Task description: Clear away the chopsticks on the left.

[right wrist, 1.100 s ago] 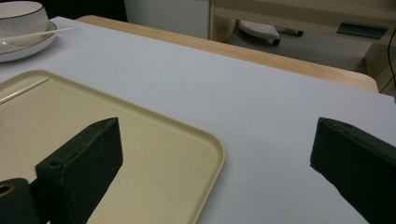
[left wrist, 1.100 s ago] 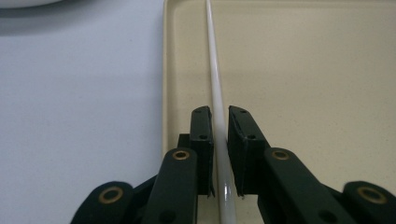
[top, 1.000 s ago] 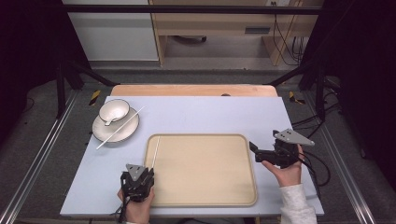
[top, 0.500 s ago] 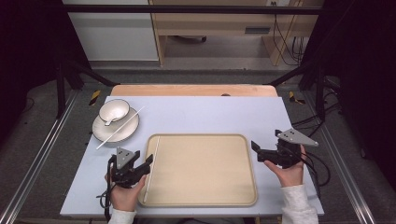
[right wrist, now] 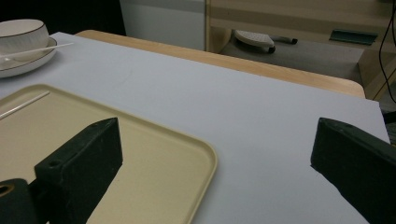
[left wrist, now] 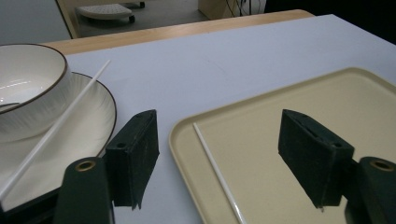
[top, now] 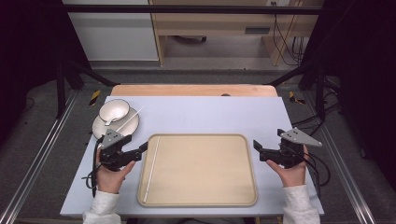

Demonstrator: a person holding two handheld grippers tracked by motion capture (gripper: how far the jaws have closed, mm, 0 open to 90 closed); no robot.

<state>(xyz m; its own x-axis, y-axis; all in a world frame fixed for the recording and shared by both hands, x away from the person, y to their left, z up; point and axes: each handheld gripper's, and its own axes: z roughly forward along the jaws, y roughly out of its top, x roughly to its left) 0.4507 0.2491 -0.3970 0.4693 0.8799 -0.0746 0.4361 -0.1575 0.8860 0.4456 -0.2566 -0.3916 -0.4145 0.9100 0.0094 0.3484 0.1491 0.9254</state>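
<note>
Beige tray (top: 201, 170) lies in the middle of the pale blue tabletop (top: 210, 114), and one white chopstick (top: 152, 169) rests inside it along its left edge, parallel to the rim. The left hand-held gripper (top: 142, 149) is just beside this left rim, above the tabletop, and its jaws have just been opening; they now stand wide apart with nothing between them. In the left gripper view the chopstick (left wrist: 217, 170) lies on the tray floor below the gap of the jaws, not touched by either pad. A second white chopstick (top: 130, 119) leans across a white plate (top: 100, 128) at the far left of the tabletop, and a white bowl (top: 114, 110) with a dark rim stands on that plate. The right hand-held gripper (top: 258, 149) is held just beside the right rim of the tray, well apart from the chopstick, and its jaws also stand wide apart and hold nothing.
</note>
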